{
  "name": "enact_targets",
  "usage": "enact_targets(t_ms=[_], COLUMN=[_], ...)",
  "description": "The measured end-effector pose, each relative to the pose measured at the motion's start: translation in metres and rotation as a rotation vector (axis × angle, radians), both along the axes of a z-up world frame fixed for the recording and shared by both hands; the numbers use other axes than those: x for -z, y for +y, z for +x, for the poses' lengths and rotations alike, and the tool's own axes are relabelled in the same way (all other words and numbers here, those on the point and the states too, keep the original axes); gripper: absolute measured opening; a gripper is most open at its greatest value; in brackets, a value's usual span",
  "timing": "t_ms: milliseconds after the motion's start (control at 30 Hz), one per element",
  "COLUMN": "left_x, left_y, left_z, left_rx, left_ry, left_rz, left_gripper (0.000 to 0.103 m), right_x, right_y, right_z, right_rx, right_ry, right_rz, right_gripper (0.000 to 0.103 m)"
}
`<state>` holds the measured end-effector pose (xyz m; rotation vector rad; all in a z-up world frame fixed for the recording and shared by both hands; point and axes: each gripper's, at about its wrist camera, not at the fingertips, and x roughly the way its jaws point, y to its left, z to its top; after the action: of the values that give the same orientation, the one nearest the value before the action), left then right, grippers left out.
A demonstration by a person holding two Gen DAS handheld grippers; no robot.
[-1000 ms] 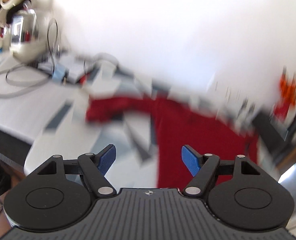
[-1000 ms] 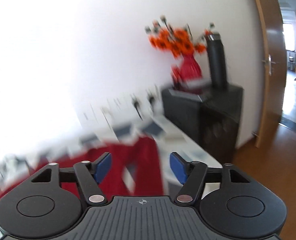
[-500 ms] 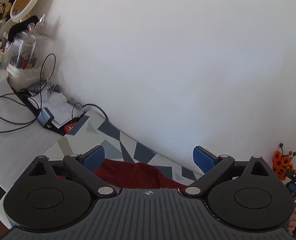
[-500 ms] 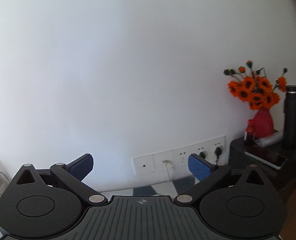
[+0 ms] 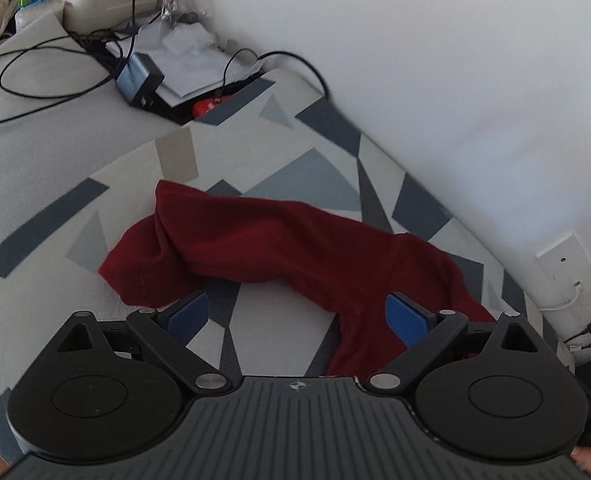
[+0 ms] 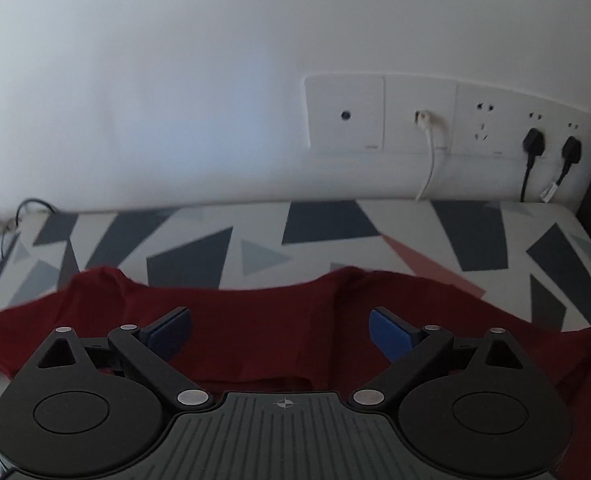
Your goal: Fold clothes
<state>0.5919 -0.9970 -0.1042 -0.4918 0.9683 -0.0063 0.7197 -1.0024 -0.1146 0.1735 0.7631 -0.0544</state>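
Red garment (image 5: 279,240): lies crumpled on the patterned worktop (image 5: 303,176), under the left gripper (image 5: 297,316) and right gripper (image 6: 280,332), both with jaws wide and empty. Left view only: charger (image 5: 139,79), cables (image 5: 35,64). Right view only: wall sockets (image 6: 447,114).

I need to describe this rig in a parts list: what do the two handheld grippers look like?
Both match. The left gripper and the right gripper each have matte black linkage arms with silver pivot pins, two round black discs, a ribbed dark grey body with a small crosshair mark, and blue textured finger pads. No cables or sleeves show.
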Motion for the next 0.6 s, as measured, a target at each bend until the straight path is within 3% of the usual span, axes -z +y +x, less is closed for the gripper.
enact_targets(t_ms=[167, 333, 500, 600], left_x=[0.033, 0.050, 0.067, 0.085], left_y=[0.006, 0.034, 0.071, 0.091], left_z=[0.012, 0.009, 0.009, 0.011], left_rx=[-0.073, -0.183, -0.292, -0.383], left_ry=[0.074, 0.066, 0.061, 0.065], left_rz=[-0.106, -0.259, -0.362, -0.474], left_gripper=[0.097, 0.097, 0.097, 0.097], right_x=[0.035, 0.058, 0.064, 0.063], right_y=[0.035, 0.065, 0.066, 0.065], right_z=[0.032, 0.051, 0.044, 0.044], right_rx=[-0.080, -0.122, -0.112, -0.115], right_ry=[0.029, 0.071, 0.023, 0.028], right_rz=[-0.015, -0.126, -0.116, -0.115], right_gripper=[0.095, 0.098, 0.102, 0.102])
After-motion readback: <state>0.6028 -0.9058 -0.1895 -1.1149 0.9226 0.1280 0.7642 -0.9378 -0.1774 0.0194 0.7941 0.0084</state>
